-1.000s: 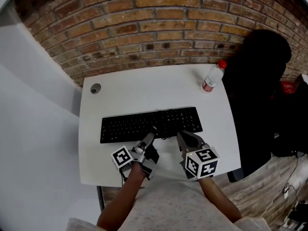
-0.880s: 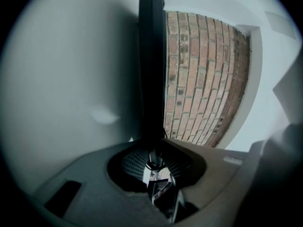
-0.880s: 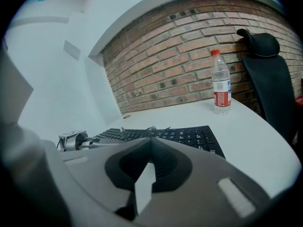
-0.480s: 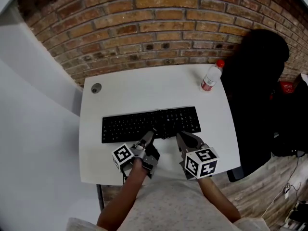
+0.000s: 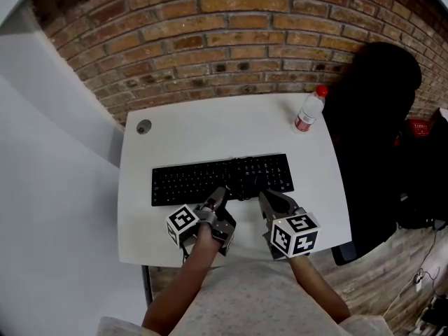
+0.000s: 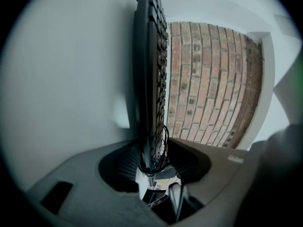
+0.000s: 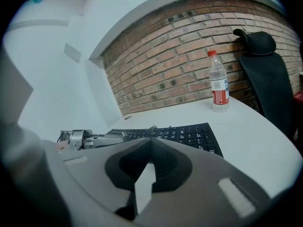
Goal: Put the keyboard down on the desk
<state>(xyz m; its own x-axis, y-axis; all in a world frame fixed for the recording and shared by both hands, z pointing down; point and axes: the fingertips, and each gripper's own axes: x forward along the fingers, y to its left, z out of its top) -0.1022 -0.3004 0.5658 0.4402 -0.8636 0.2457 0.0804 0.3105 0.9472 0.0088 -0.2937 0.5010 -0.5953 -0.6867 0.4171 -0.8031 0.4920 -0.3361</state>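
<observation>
The black keyboard (image 5: 222,179) lies flat on the white desk (image 5: 210,131), parallel to its front edge. My left gripper (image 5: 218,196) is at the keyboard's near edge, turned on its side. In the left gripper view the keyboard (image 6: 149,79) runs edge-on between the jaws of the left gripper (image 6: 151,148), with a loop of black cable (image 6: 164,143) beside it. The jaws are opening and the pads stand off the keyboard. My right gripper (image 5: 264,196) sits just right of it, shut with nothing held; in its own view the right gripper (image 7: 150,140) stops short of the keyboard (image 7: 189,134).
A plastic water bottle with a red cap (image 5: 308,112) stands at the desk's back right corner. A black chair (image 5: 378,131) is beside the desk's right edge. A round cable grommet (image 5: 143,127) is at the back left. A brick wall (image 5: 231,47) runs behind the desk.
The keyboard stays flat in the same place on the desk. Both grippers have barely moved; the left gripper's jaws look slightly wider apart.
</observation>
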